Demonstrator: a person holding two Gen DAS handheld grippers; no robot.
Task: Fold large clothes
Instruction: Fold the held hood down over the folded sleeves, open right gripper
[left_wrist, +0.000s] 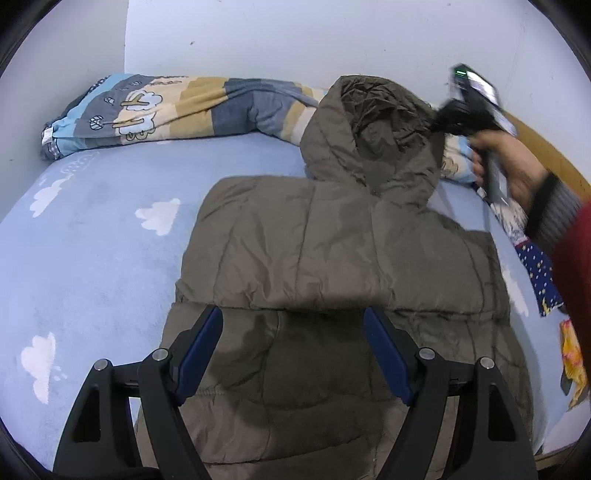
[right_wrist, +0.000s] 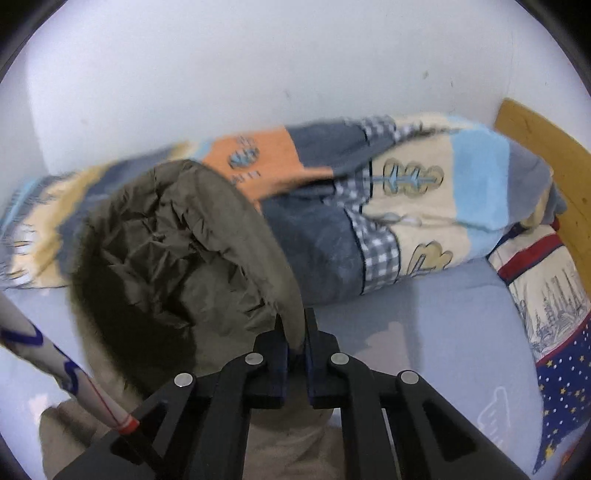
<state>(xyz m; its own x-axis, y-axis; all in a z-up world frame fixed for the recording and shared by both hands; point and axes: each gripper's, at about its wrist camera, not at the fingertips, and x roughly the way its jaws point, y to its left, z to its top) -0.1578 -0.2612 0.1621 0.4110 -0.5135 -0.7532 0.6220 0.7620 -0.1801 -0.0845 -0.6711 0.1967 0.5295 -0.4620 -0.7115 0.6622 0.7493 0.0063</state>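
An olive-brown puffer jacket (left_wrist: 332, 266) lies on the blue bed sheet (left_wrist: 92, 258), its sleeves folded in over the body. Its hood (left_wrist: 369, 133) is lifted up at the far end. My left gripper (left_wrist: 293, 325) is open and empty, hovering above the jacket's lower half. My right gripper (right_wrist: 293, 332) is shut on the rim of the hood (right_wrist: 207, 229) and holds it up off the bed. The right gripper also shows in the left wrist view (left_wrist: 439, 120), blurred, at the hood's right edge, with the person's hand behind it.
A rolled patterned quilt (left_wrist: 177, 110) lies along the wall behind the hood. A pillow (right_wrist: 546, 295) and a star-print cloth (right_wrist: 565, 387) lie at the right by the wooden bed frame (right_wrist: 546, 147). A white cable (right_wrist: 55, 362) crosses the lower left of the right wrist view.
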